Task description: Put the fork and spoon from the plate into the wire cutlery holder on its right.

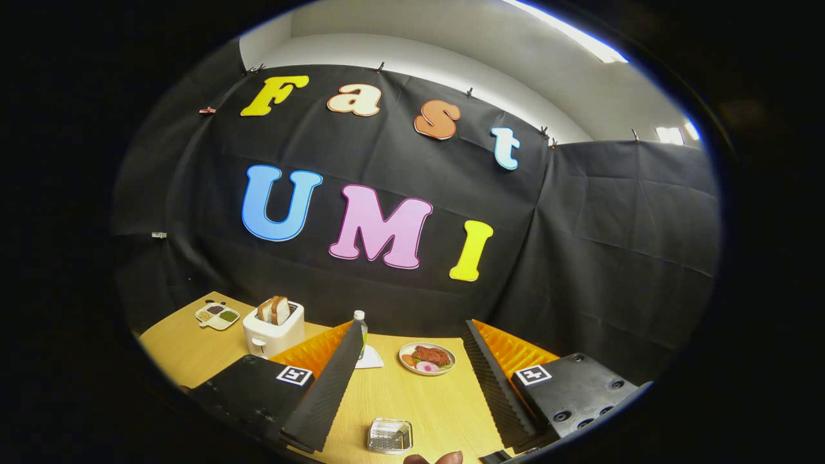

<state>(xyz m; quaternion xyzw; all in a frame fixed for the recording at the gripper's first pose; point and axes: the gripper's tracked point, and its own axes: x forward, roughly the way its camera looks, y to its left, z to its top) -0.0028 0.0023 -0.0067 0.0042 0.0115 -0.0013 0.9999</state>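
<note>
Gripper view: the gripper (pixel 412 386) is held above the tabletop (pixel 425 399) with jaws spread wide apart, nothing between them. A plate (pixel 427 358) of food is seen beyond them near the far edge. A small wire holder (pixel 390 435) sits toward the near edge. A toaster (pixel 273 328) stands at the far left.

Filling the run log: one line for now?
gripper: open, empty | plate of food: beyond fingers | wire holder: between fingers | fork, spoon: unseen
</note>
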